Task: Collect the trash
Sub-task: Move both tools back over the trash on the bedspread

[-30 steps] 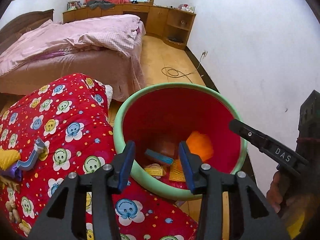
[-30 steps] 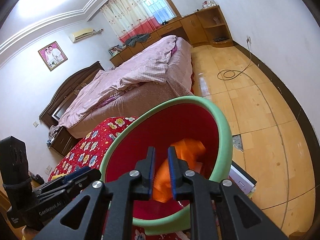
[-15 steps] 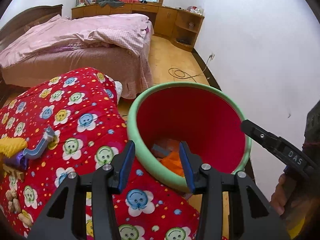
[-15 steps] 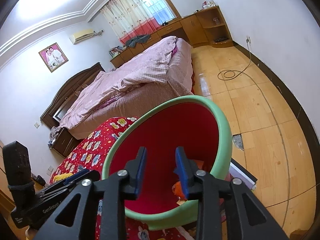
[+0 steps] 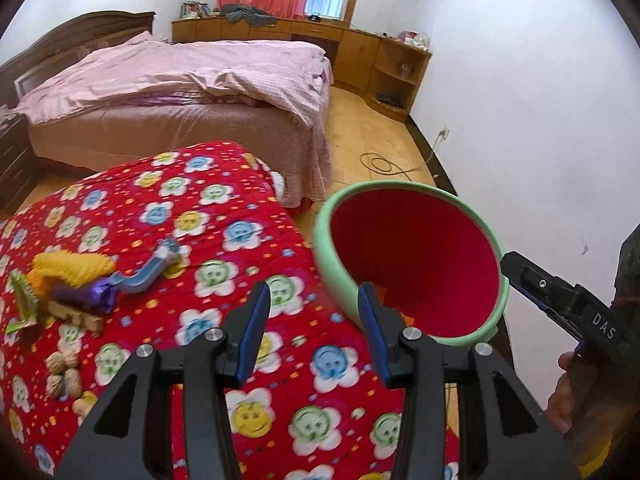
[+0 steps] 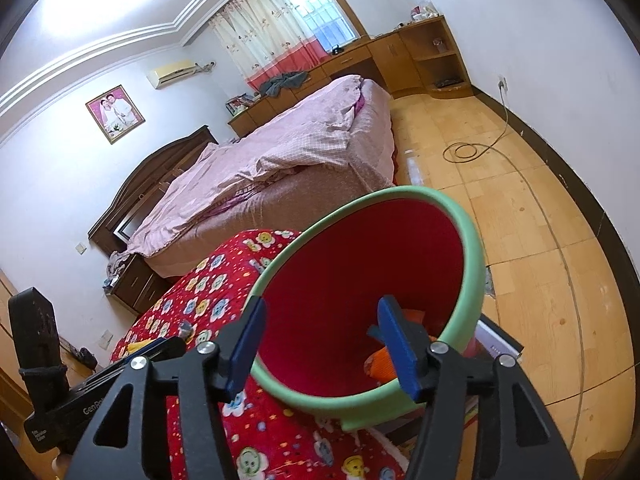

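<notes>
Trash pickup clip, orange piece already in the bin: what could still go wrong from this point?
1. The right tongs, jaws just opened with nothing between them, hang over the bin rim and could clip and tip it on withdrawal.
2. The remaining trash pile is tangled, so the empty, open left tongs may lift only part.
3. The walnuts on the quilt could roll off.

The red bin with the green rim is sitting just beside the flowery red blanket, orange trash lying in its bottom. More litter is lying on the blanket: yellow, purple, blue bits and walnuts.
</notes>
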Available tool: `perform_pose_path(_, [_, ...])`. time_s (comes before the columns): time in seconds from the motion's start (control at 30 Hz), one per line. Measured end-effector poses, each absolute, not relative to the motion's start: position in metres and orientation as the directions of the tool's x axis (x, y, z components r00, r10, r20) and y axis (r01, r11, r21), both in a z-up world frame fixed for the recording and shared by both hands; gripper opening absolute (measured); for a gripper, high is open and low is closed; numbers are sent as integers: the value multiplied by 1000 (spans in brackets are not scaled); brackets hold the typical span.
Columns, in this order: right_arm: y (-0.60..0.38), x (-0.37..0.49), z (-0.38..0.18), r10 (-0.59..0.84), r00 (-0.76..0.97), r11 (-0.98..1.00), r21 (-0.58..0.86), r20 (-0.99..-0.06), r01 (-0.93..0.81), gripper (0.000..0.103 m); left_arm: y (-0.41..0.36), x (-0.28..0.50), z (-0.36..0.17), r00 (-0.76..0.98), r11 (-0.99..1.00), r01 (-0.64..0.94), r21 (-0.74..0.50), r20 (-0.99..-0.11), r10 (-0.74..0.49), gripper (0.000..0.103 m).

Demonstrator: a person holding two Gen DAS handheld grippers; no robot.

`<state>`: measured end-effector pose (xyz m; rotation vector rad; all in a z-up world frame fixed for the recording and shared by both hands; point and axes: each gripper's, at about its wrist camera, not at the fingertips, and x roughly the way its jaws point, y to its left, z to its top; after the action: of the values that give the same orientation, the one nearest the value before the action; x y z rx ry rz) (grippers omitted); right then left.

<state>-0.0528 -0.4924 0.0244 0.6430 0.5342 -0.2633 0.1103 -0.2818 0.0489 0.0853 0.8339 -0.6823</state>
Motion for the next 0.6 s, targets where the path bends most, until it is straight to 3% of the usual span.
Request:
perform_pose_path(0.3, [-454, -41, 36, -24, 836, 810, 480, -549, 338, 69, -224, 115, 57, 531, 839, 506, -198, -695, -484, 60])
perform_pose_path(0.6, [-413, -21, 40, 19, 824, 843, 452, -567, 292, 77, -169, 125, 53, 565, 887, 429, -170, -716, -411, 61])
